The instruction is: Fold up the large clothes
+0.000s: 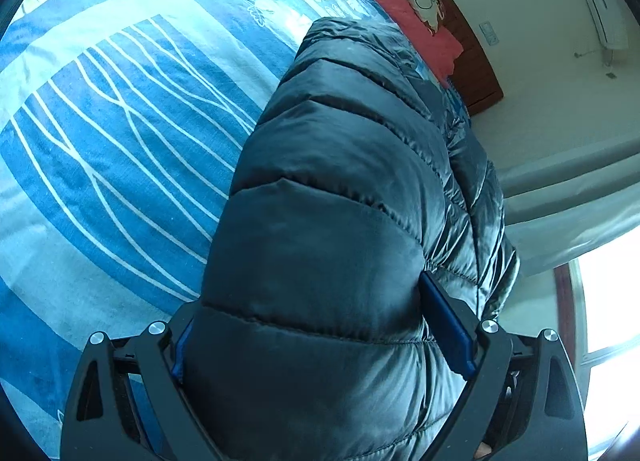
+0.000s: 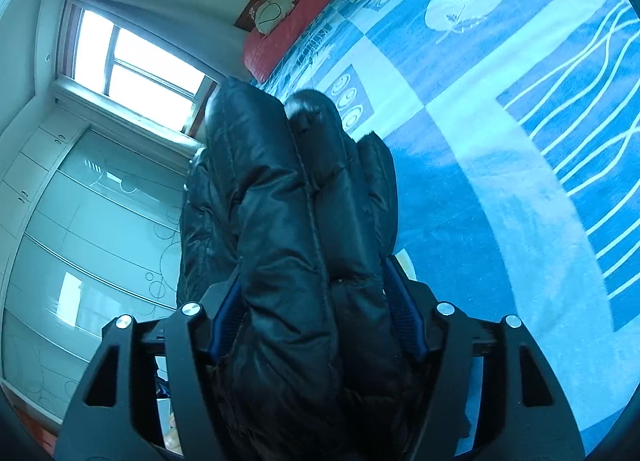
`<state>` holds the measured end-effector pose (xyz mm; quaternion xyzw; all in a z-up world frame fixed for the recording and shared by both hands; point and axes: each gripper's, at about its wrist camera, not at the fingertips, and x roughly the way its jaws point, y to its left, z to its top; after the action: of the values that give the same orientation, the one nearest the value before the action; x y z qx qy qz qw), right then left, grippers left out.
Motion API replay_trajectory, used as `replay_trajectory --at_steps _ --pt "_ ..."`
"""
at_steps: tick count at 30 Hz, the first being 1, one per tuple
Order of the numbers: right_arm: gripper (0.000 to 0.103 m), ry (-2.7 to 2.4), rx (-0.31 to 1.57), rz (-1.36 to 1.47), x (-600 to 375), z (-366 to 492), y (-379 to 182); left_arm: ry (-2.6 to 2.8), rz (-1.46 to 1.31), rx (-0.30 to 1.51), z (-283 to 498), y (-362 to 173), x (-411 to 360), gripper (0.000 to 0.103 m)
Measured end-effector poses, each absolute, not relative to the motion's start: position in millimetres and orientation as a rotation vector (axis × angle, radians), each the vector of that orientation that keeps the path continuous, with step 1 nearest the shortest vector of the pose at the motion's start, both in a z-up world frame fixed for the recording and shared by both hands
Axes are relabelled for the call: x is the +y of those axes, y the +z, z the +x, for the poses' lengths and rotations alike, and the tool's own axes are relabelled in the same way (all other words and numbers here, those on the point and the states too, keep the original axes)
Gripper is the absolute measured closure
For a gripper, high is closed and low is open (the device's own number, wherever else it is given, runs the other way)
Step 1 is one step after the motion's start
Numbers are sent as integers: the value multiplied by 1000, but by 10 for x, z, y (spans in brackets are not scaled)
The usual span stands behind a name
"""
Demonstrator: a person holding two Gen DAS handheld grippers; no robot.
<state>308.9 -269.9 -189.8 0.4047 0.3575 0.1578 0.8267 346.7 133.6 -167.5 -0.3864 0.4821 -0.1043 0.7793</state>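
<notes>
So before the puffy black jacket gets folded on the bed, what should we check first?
1. Left gripper holds the puffy black jacket: ok, fabric bunched between its fingers.
2. Right gripper holds the jacket too: ok.
3. Blue bedspread has open room beside the jacket: ok.
4. Pink pillow is out of the way: ok, at the headboard end.
5. Sleeves tucked flat: cannot tell, hidden in the bunch.
6. Jacket lifted off the bed: cannot tell.
</notes>
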Motion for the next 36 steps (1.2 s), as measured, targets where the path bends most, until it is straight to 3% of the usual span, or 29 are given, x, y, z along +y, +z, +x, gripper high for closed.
replay_trajectory --at_steps 14,23,27,36 --pt "31 343 758 846 -2835 3274 -1637 -223 -877 1057 3318 -1530 1594 11" --pt "30 328 784 821 -2778 3681 -1501 -229 -914 1055 3763 -1659 1750 10" --pt "55 294 842 836 -2795 3834 -1627 -204 -794 1029 3886 -1599 1641 10" --pt "59 304 853 959 -2887 3971 -2095 -120 -639 1026 4053 -1700 1302 9"
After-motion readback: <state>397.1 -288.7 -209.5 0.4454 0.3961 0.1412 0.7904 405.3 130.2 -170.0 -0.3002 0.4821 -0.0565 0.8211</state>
